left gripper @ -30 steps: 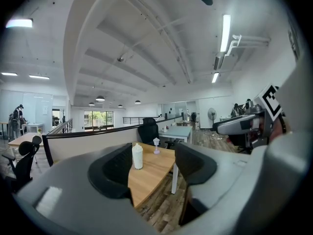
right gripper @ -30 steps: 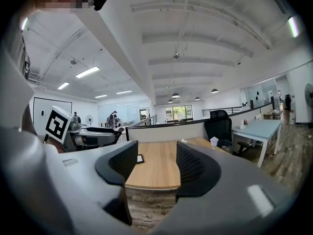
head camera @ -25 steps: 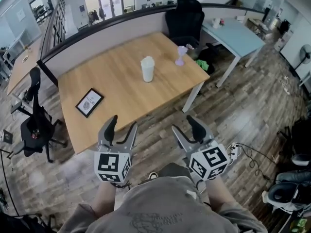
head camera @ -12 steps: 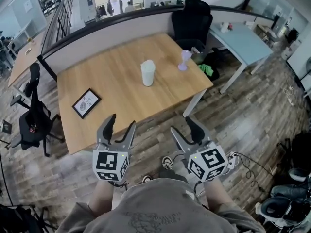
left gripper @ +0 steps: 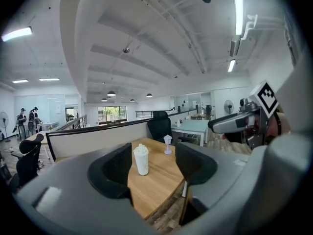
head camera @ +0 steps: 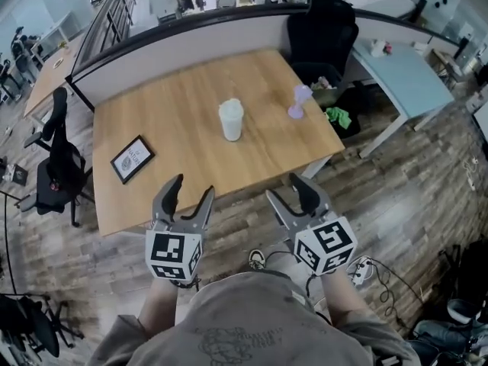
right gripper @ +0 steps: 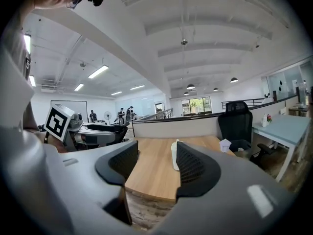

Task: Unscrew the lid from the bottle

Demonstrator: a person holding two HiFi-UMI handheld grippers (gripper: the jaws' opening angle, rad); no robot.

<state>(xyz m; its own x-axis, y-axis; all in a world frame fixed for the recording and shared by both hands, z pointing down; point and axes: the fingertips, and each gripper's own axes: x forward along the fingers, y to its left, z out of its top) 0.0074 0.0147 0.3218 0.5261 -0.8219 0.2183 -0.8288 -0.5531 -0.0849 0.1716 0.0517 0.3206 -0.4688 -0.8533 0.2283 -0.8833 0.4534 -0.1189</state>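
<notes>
A white bottle [head camera: 231,120] with its lid on stands upright near the middle of the wooden table [head camera: 175,113]. The left gripper view shows the bottle [left gripper: 141,159] far ahead between the jaws. In the right gripper view the bottle [right gripper: 174,155] is half hidden behind one jaw. My left gripper [head camera: 183,191] and right gripper [head camera: 293,189] hover side by side at the table's near edge, well short of the bottle. Both stand open with nothing between their jaws.
A small purple figure [head camera: 299,101] stands right of the bottle and a framed picture [head camera: 132,158] lies at the table's left. Black chairs stand behind [head camera: 320,29] and to the left [head camera: 57,166]. A light blue table [head camera: 404,75] is at the right; cables [head camera: 370,269] lie on the floor.
Both grippers have come forward toward the table; their tips now reach its near edge. The jaws stand as before, and the bottle has not moved.
</notes>
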